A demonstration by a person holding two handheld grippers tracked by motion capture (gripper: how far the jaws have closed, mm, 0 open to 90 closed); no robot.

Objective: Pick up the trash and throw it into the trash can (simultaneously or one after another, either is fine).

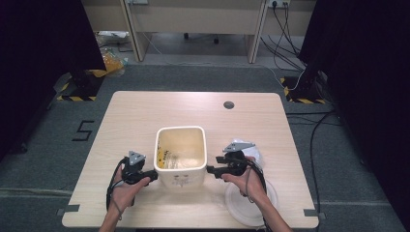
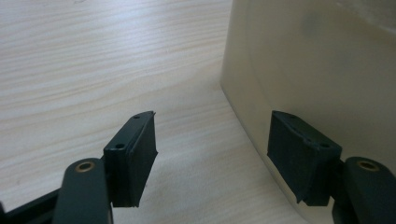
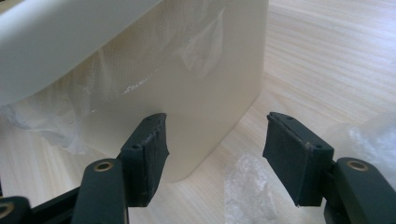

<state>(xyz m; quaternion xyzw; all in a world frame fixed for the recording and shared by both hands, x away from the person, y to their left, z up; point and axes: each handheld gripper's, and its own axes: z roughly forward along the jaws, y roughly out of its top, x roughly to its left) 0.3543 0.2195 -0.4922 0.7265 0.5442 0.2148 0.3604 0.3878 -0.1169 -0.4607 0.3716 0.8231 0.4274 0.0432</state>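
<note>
1. The cream square bin [image 1: 180,155] stands upright near the centre of the tabletop [image 1: 135,113], slightly toward your edge. Its mouth is open and a clear liner with some yellow shows inside.
2. Your left hand-held gripper [image 1: 153,175] sits at 9 o'clock of the bin, low against its left wall. In the left gripper view [image 2: 215,154] the jaws are spread wide with nothing between them; the far jaw lies against or just beside the bin wall [image 2: 317,70], and I cannot tell whether it touches. Bare wood grain [image 2: 93,70] lies under the other jaw.
3. Your right hand-held gripper [image 1: 211,169] sits at 3 o'clock of the bin, tips just beside its right wall. In the right gripper view [image 3: 215,154] the jaws are released, grasping nothing. A lower corner of the bin [image 3: 196,93] stands just ahead of the gap, nearer one jaw.
4. A crumpled clear plastic bag [image 1: 249,150] lies on the tabletop behind your right hand [image 1: 246,183], at roughly 3 o'clock of the bin.
5. A round white lid [image 1: 251,200] lies flat at 5 o'clock of the bin, under your right forearm.
6. A dark cable grommet [image 1: 228,105] sits at 12 to 1 o'clock, near the far edge.
</note>
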